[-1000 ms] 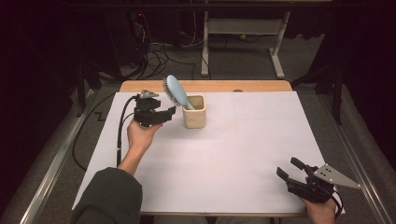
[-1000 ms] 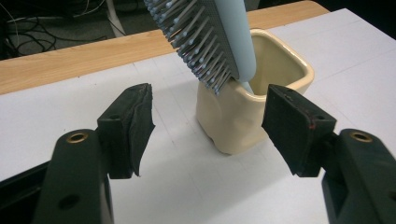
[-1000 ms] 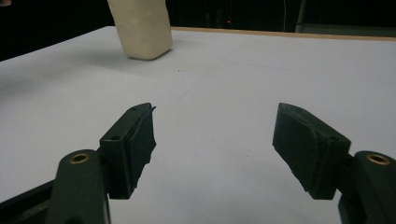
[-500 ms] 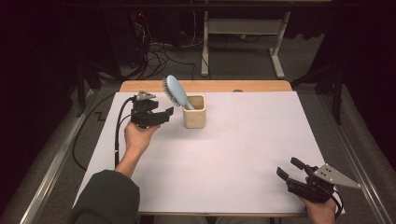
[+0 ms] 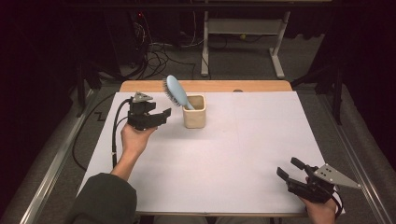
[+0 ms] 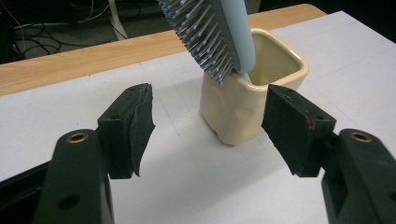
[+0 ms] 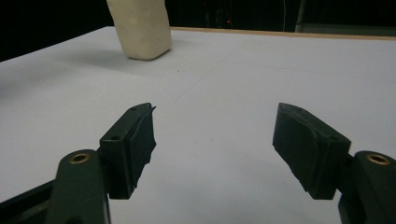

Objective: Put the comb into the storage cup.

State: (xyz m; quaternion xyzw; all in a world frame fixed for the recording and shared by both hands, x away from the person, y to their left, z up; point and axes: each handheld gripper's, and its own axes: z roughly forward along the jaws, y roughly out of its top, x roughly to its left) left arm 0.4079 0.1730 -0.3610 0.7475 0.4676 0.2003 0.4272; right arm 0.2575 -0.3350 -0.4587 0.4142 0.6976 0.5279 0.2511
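Hairbrush, pale blue plastic (image 5: 176,91), standing in cream square cup (image 5: 194,112) — left claw (image 5: 158,118) beside it, jaws apart, empty; right claw (image 5: 288,169) likewise apart.

The high view looks forward and down from above the person's side and takes in the whole desk (image 5: 261,154). The left gripper view sits low and very near the cream cup (image 6: 243,112), facing it. The right gripper view looks across the desk at the same cup (image 7: 142,28) from far.
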